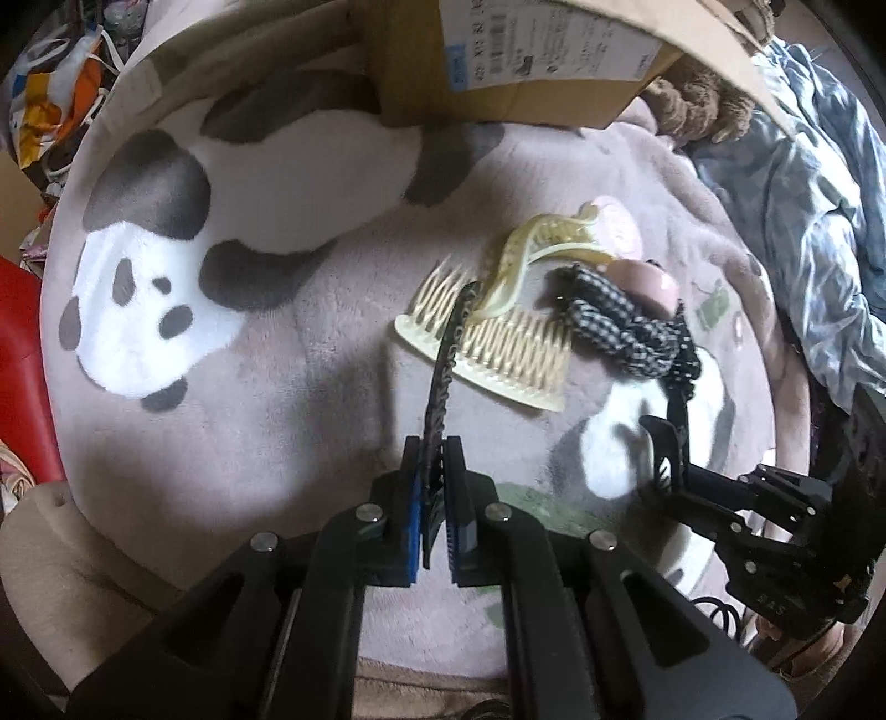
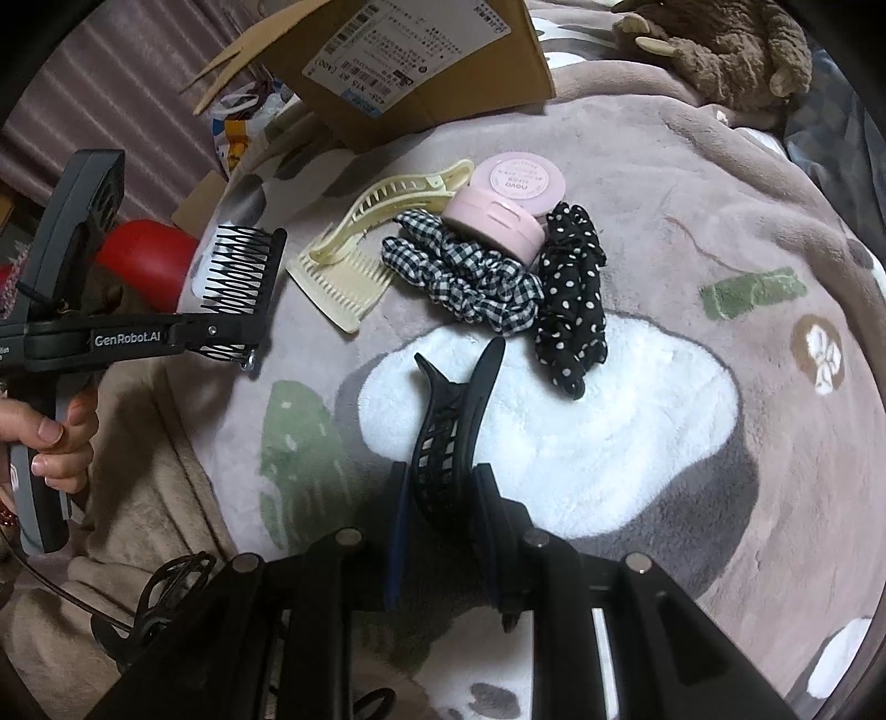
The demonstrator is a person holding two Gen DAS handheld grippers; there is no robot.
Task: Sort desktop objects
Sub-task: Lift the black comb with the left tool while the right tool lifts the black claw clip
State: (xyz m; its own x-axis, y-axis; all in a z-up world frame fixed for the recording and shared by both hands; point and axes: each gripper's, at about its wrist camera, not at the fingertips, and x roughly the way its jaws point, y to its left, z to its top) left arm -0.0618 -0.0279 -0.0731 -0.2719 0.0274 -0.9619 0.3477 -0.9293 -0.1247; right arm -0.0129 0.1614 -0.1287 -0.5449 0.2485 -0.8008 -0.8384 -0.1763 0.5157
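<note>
My left gripper [image 1: 434,451] is shut on a black toothed comb [image 1: 443,376], held edge-on above the panda blanket [image 1: 277,399]. In the right wrist view that comb [image 2: 238,277] hangs at the left in the left gripper [image 2: 246,338]. My right gripper [image 2: 443,479] is shut on a black hair clip [image 2: 451,426], just over the blanket [image 2: 664,232]. Beyond lie a cream comb [image 2: 338,291], a cream clip [image 2: 387,202], a gingham scrunchie [image 2: 465,274], a polka-dot scrunchie [image 2: 573,288] and a pink round case [image 2: 495,224] with its lid [image 2: 518,177].
A cardboard box [image 2: 426,66] stands at the blanket's far edge, with a brown plush toy [image 2: 720,50] to its right. A red object [image 2: 147,260] and bags sit past the left edge. A hand [image 2: 61,437] grips the left tool. Crumpled blue bedding [image 1: 803,194] lies at the right.
</note>
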